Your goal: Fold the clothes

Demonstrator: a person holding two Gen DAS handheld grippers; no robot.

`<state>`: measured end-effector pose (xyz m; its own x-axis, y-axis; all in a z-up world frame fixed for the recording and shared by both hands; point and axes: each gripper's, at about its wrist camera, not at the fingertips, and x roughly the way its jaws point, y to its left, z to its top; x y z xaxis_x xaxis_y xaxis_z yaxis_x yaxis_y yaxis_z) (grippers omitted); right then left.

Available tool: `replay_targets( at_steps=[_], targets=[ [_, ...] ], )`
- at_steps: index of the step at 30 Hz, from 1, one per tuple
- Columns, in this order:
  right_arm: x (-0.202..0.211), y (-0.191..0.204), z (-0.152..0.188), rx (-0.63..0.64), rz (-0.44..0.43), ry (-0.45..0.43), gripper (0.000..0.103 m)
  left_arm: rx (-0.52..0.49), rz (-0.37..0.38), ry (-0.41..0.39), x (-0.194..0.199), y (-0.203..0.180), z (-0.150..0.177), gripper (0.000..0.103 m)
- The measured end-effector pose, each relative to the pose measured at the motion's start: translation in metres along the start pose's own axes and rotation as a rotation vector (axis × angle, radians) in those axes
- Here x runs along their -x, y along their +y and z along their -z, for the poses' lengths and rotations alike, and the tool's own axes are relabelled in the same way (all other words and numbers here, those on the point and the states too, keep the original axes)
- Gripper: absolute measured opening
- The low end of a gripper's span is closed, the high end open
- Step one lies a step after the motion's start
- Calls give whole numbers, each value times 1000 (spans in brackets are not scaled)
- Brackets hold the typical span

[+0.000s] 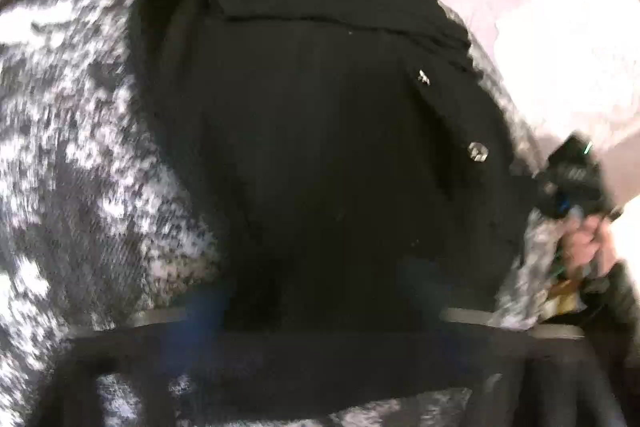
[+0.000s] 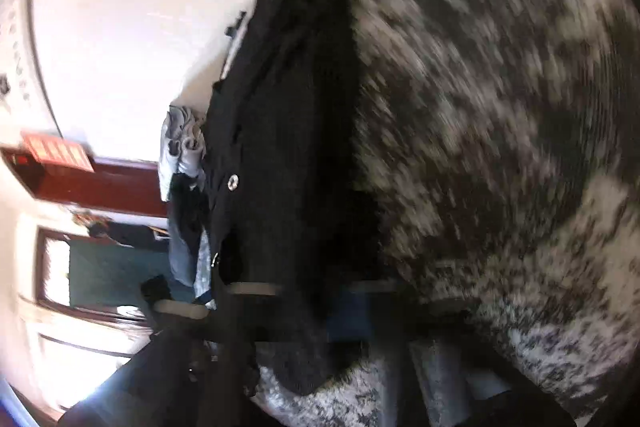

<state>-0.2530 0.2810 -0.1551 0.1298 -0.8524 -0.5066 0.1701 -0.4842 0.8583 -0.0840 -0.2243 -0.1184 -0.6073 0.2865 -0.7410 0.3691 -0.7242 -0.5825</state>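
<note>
Black garment point(image 1: 304, 131) lay spread over mottled grey-and-white bedding point(image 1: 68, 155), filling most of the left wrist view. Carried a small metal snap point(image 1: 477, 151) toward its right side and a tinier glint of metal point(image 1: 423, 77) just beyond. Showed a folded-over flap across the far part. Blurred throughout by motion.

Left gripper point(image 1: 316, 307) sat low at the near edge, blue-tinted fingers point(image 1: 200, 307) barely separable from the dark cloth; could not tell whether parted or pinched. Right gripper point(image 1: 576, 179) appeared at the right edge of that view, held in a bare hand point(image 1: 588, 247), a bit of patterned fabric bunched beside it.

From the right wrist camera, turned sideways, the same garment point(image 2: 288, 155) ran as a long dark band against the bedding point(image 2: 500, 107), snap point(image 2: 233, 182) visible on its left margin. Right gripper's point(image 2: 316, 311) fingers pressed into the near end of the cloth, possibly closed on it, though blur hid the tips. Pale blue clothes point(image 2: 180, 155) piled just left of the garment. Beyond, a white wall point(image 2: 120, 27) and a dark red wooden frame point(image 2: 112, 187).
</note>
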Motion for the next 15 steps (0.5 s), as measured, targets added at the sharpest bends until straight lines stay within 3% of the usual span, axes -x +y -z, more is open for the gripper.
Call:
replay_targets(
  at_steps=[1, 3, 6, 9, 12, 15],
  targets=[
    [3, -6, 1, -28, -9, -9, 3, 89, 41, 8, 1, 11, 1, 1],
    [15, -12, 4, -62, -53, -54, 3, 215, 105, -26, 10, 31, 9, 1],
    [35, -14, 12, -79, -107, -114, 2, 244, 109, -61, 25, 32, 27, 0],
    [48, -19, 27, -93, -131, -118, 2, 263, 119, -75, 41, 29, 41, 0],
    [54, -27, 38, -120, -146, -105, 2, 297, 196, -98, 56, 29, 44, 0],
    [64, -34, 35, -152, -202, -104, 2, 354, 310, -130, 67, 33, 25, 0]
  ],
)
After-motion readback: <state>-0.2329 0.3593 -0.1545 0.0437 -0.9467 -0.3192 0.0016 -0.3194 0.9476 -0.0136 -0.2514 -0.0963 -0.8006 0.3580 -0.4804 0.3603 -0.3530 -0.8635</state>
